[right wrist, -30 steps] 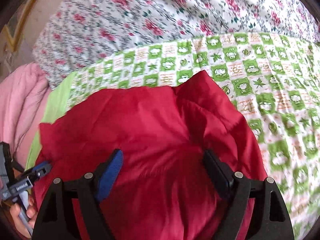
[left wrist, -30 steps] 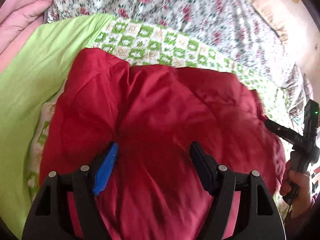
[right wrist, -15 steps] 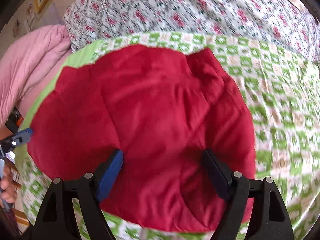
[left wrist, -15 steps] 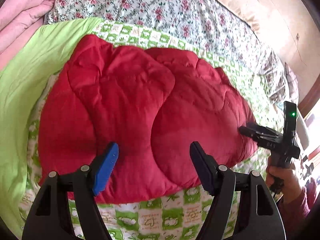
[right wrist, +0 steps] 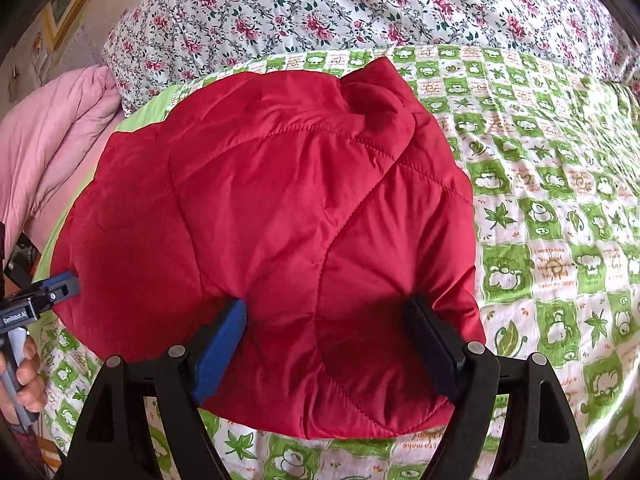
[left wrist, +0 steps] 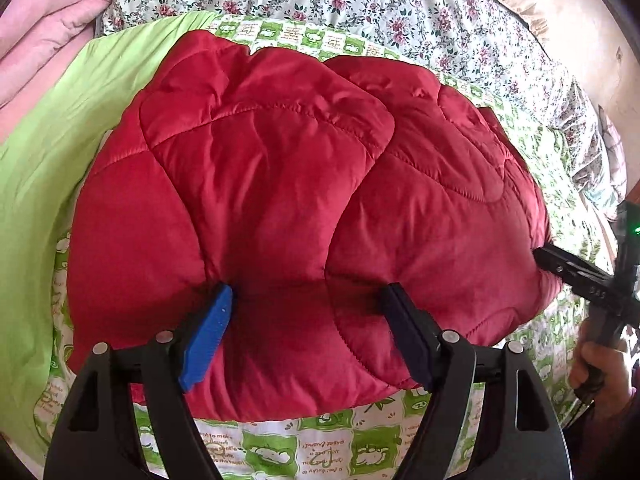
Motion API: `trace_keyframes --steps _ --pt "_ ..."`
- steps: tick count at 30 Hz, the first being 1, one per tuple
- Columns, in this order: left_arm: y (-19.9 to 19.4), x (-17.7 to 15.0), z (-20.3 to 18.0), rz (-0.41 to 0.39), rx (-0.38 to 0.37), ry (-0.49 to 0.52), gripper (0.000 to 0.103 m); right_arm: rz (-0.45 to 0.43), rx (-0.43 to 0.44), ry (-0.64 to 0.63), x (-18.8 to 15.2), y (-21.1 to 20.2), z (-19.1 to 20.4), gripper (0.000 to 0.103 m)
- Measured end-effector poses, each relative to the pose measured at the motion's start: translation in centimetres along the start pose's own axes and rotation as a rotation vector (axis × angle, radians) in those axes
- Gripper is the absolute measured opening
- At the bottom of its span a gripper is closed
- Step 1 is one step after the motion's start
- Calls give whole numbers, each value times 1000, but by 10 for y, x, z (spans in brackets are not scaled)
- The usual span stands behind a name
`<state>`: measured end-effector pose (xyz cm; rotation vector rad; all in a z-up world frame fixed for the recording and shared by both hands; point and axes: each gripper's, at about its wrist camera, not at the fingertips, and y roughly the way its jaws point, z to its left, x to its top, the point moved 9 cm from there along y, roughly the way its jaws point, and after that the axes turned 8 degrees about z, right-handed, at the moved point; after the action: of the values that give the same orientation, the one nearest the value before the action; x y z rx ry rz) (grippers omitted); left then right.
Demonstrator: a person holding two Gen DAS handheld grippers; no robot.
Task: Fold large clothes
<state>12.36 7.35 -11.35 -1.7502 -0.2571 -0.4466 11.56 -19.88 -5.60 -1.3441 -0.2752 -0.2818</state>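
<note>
Pulled back within the last second, the wide-open left claw [left wrist: 306, 312] and right claw [right wrist: 330, 322] show the folded red jacket [left wrist: 304, 200] at 12 o'clock on the bed [right wrist: 560, 216], suggesting the fold is nearly finished.

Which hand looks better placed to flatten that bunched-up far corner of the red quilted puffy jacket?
Probably the right gripper: the bunched corner sits on its side of the red quilted jacket, jaws open.

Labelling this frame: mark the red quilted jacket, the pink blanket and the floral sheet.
red quilted jacket [left wrist: 280, 184], left wrist view, upper folded panel.
pink blanket [right wrist: 52, 148], right wrist view, bunched folds at left.
floral sheet [right wrist: 340, 4], right wrist view, stretch behind the jacket.
</note>
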Motion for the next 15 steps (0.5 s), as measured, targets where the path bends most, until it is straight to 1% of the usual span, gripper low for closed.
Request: trace_keyframes --steps 2,4,5,6,10,12,15 --pt "-1 0 2 -2 3 -6 77 -29 -12 -10 4 -11 6 83" --pt "-1 -1 3 -8 5 -9 77 -70 1 -42 10 -24 19 83" --pt "-1 -2 3 -12 8 -10 77 -75 16 -66 13 -28 29 83" --pt "-1 -3 3 -16 10 -9 77 -67 18 -83 14 -27 36 82" --pt "1 -1 3 -32 9 7 78 -16 -18 -128 15 -7 54 82" --pt "2 0 1 -32 14 33 80 24 -37 -121 13 9 54 85" --pt "2 0 0 -25 5 51 80 31 -39 -76 17 20 48 87"
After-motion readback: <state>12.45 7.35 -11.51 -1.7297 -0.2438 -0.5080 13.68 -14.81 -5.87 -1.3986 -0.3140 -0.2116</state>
